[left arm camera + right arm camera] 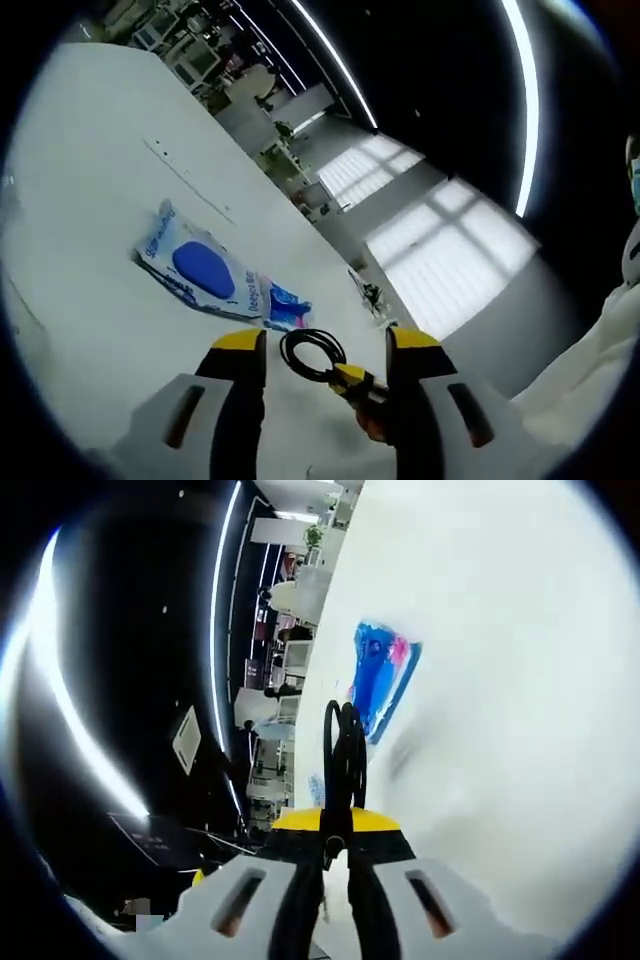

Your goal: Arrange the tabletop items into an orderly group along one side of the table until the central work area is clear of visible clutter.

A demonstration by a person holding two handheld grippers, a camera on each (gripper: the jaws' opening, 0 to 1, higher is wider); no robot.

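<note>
A coiled black cable (pixel 341 748) sticks up from my right gripper (pixel 336 825), whose yellow-tipped jaws are shut on its lower end. In the left gripper view the same cable (pixel 312 353) hangs between the wide-apart jaws of my left gripper (pixel 328 342), which is open and touches nothing. The right gripper (pixel 356 386) comes in there from below, pinching the coil. A blue and white plastic packet (pixel 205 270) lies flat on the white table (pixel 90 180) just beyond the cable. That packet (pixel 380 675) also lies past the coil in the right gripper view.
The white table (pixel 500 630) stretches wide and bare around the packet. A thin seam line (pixel 185 175) crosses its top. A person's white sleeve (pixel 600 350) is at the right. Desks and office furniture (pixel 250 90) stand beyond the table's far edge.
</note>
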